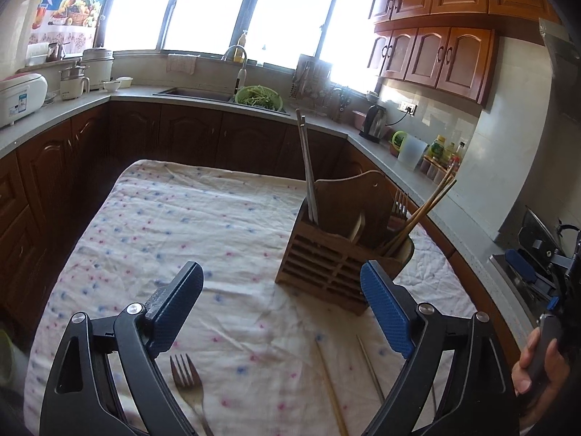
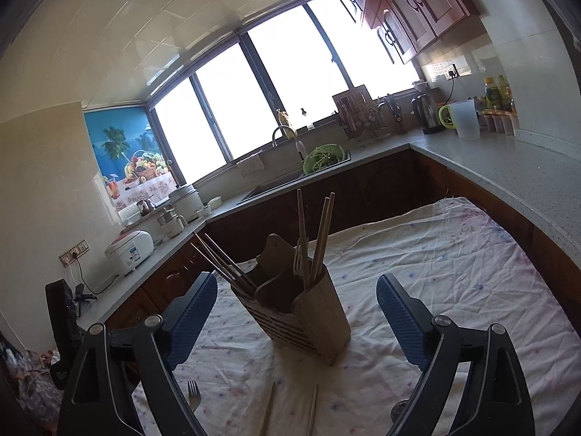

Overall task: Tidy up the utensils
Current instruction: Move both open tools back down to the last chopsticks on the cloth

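Observation:
A wooden utensil holder stands on the dotted tablecloth. Metal chopsticks, wooden chopsticks and a fork stick out of it. On the cloth nearer me lie a fork, a wooden chopstick and a metal chopstick. My left gripper is open above these loose pieces, holding nothing. My right gripper is open and empty too, facing the holder from short of it. A hand holds the right gripper at the left wrist view's right edge.
Dark cabinets under a grey L-shaped counter surround the table on three sides. A sink with a green colander sits below the windows. A kettle, a jug and bottles stand right; a rice cooker left.

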{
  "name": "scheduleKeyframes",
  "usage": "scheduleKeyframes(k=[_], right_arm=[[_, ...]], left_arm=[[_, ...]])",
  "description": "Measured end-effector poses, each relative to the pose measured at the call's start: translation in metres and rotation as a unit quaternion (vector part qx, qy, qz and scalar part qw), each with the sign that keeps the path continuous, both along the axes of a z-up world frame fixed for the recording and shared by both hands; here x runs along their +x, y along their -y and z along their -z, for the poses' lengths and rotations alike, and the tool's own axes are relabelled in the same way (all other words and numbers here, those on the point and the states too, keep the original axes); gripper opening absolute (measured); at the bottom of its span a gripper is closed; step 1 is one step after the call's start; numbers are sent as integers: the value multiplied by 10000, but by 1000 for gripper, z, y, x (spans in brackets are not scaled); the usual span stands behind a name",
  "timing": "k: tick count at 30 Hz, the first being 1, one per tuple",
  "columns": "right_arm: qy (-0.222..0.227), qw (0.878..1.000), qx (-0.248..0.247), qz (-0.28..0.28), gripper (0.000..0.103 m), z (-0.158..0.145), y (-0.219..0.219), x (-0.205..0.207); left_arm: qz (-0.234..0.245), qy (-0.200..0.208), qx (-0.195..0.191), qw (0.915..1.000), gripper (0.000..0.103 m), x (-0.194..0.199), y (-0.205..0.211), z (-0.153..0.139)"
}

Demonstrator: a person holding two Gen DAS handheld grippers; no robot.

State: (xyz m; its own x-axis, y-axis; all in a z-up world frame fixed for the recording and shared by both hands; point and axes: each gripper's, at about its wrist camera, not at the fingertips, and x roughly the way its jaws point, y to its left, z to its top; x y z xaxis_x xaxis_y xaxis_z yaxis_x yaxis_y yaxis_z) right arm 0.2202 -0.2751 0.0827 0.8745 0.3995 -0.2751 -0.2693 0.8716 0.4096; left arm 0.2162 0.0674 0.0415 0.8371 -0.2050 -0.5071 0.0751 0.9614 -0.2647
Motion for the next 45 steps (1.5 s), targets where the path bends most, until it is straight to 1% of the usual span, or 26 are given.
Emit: scheduleKeyframes(k=[4,10,19,23,28,37,39,40,41,42,44,45], right_arm=[[-205,9998,-25,0,94,16,3,-17],[-677,9977,-100,0,95,46,6,-36],[-998,9946,-292,-23,95,75,2,-56],[-1108,9934,-305,-43,95,84,1,-59],[-1175,9926,-311,-62,95,86,1,-59],[-1240,9912,-379,-257,94,89,-8,-52],[-1293,9903,-421,-302,92,92,-12,-48],[-1324,9896,-435,-344,87,93,-13,-45],[-1371,9887,-450,-399,80,95,-15,-42],[-1430,9876,-457,-450,76,96,-17,-38],[-1557,9852,-494,-522,62,100,-22,-29],[-1615,9839,-522,-550,59,103,-24,-25]], left_arm=[[-64,-246,-31,9997,91,-18,-3,14],[-70,-546,14,9985,91,-41,-4,33],[-67,-821,124,9965,91,-58,2,52],[-36,-963,207,9951,91,-59,8,59],[2,-1031,344,9941,91,-59,16,61],[116,-1096,358,9933,91,-52,23,65],[182,-1127,348,9929,91,-47,27,67],[221,-1158,326,9925,91,-44,29,69],[264,-1192,293,9921,91,-41,30,70],[315,-1229,260,9916,91,-37,32,72],[432,-1312,233,9901,90,-29,39,76],[496,-1328,228,9896,90,-24,42,77]])
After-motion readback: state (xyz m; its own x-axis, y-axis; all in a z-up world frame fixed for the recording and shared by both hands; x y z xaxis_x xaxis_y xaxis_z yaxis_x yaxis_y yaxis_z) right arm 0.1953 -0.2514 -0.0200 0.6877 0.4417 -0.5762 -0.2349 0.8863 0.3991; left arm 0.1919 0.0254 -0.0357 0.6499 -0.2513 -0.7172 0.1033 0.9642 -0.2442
